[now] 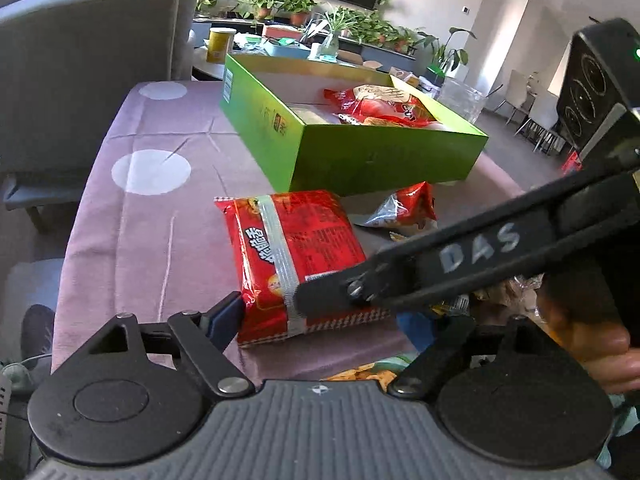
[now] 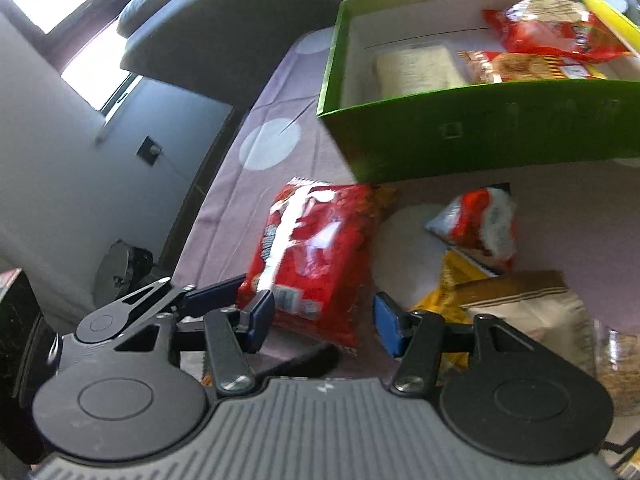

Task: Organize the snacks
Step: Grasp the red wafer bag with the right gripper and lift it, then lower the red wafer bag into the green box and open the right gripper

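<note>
A large red snack bag (image 1: pixel 296 260) lies on the purple spotted cloth in front of the green box (image 1: pixel 384 156). My left gripper (image 1: pixel 320 320) is open with its fingers on either side of the bag's near end. The right gripper's arm (image 1: pixel 460 264) crosses over the bag in the left wrist view. In the right wrist view the same red bag (image 2: pixel 308 248) lies just ahead of my open right gripper (image 2: pixel 324 320). The green box (image 2: pixel 480 128) holds red and pale snack packs (image 2: pixel 552 36).
A small red and white packet (image 2: pixel 476 224), a yellow pack (image 2: pixel 452 292) and a beige bag (image 2: pixel 532 308) lie right of the red bag. A grey chair (image 1: pixel 88 60) stands left of the table. Plants and a yellow cup (image 1: pixel 220 44) sit on a far table.
</note>
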Demonstrator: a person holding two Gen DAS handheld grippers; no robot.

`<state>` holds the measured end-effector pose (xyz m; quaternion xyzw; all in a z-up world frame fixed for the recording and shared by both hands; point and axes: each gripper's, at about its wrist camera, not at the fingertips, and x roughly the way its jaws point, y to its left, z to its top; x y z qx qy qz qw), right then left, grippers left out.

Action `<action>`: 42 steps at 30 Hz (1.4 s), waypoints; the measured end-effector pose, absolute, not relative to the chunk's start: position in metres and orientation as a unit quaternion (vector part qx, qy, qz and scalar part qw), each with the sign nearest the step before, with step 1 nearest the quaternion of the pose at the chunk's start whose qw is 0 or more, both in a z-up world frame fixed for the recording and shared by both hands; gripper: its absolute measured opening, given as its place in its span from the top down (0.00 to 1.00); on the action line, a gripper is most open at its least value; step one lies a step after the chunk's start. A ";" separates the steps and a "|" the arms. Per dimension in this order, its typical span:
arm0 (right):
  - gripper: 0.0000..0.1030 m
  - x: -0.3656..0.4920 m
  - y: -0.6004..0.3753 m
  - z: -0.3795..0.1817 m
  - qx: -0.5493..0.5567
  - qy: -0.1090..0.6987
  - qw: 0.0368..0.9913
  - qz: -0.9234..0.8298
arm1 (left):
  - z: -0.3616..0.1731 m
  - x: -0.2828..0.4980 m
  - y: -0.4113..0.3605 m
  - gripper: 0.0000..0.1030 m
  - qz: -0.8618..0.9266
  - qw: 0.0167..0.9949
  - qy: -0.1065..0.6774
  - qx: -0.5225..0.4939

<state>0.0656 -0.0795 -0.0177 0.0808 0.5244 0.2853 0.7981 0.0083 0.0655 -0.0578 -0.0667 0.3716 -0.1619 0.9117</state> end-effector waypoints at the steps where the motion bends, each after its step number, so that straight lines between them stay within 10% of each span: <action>1: 0.48 0.064 -0.077 -0.018 0.078 0.526 0.796 0.289 | -0.057 0.008 0.064 0.23 -0.158 0.913 0.371 -0.063; 42: 0.50 0.135 -0.135 0.078 0.109 0.356 0.876 0.307 | 0.052 0.118 0.009 0.22 -0.179 0.948 0.262 -0.036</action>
